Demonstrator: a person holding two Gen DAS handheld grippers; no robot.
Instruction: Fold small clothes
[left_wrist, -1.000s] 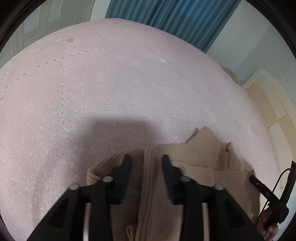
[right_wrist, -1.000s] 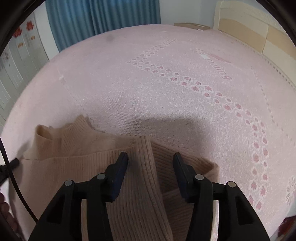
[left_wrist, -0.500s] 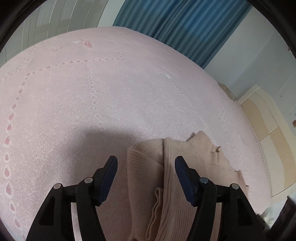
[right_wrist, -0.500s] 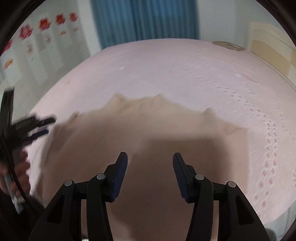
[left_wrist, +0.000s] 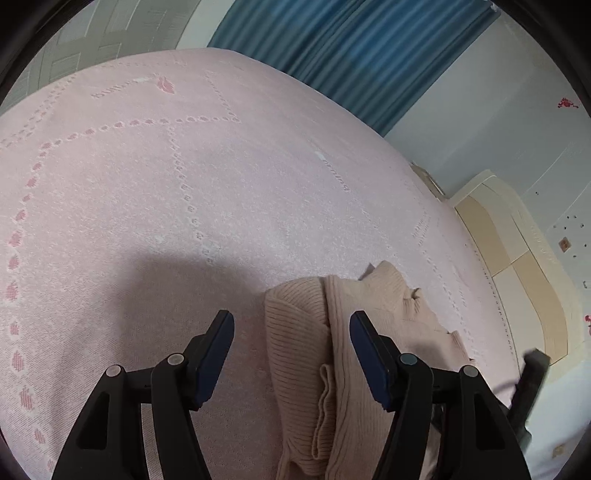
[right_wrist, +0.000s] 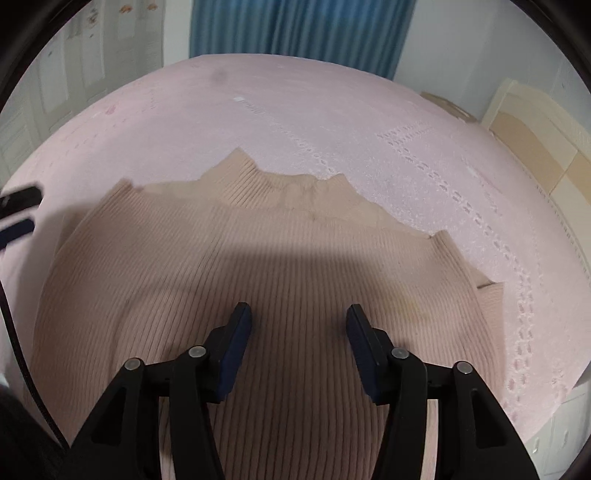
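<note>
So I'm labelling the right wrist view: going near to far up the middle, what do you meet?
right gripper → beige ribbed sweater → pink bedspread → blue curtain

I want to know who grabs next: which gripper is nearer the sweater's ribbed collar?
Probably right. The right gripper is over the sweater, facing its collar; the left gripper is at its side edge.

A beige ribbed knit garment (left_wrist: 332, 354) lies folded on a pink bedspread (left_wrist: 166, 192), toward five o'clock. The left gripper (left_wrist: 291, 325) hovers at six o'clock; its jaws, which have just been opening, stand apart, pads clear of the knit's folded edge between them. Blue curtains (left_wrist: 354, 51) hang at one o'clock.
</note>
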